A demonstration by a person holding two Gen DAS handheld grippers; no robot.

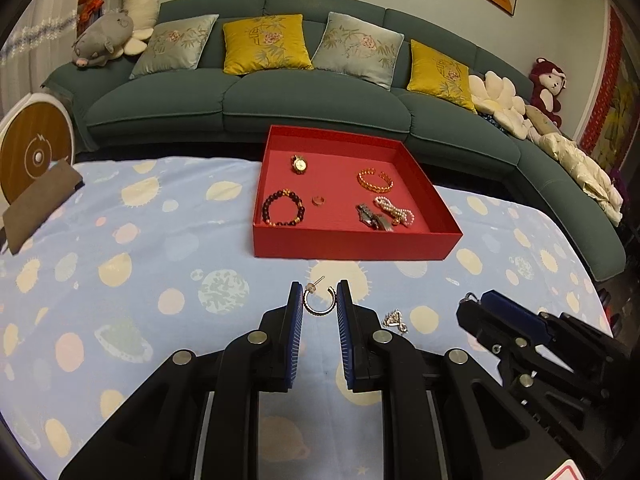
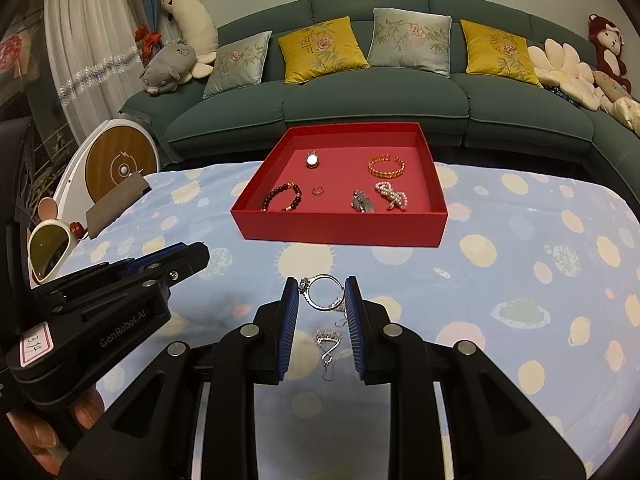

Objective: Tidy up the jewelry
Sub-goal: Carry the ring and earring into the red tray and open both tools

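A red tray stands at the far side of the blue spotted cloth. In it lie a watch, an orange bracelet, a dark bead bracelet, a small ring, a pearl bracelet and a metal band. My left gripper is shut on a gold hoop earring, lifted a little off the cloth. My right gripper is shut on a silver ring with a stone. A silver chain lies on the cloth beneath it.
A green sofa with cushions and plush toys runs behind the table. Sunglasses, a brown pad and a round white-and-wood device sit at the left edge. A person's hand holds the left gripper's handle.
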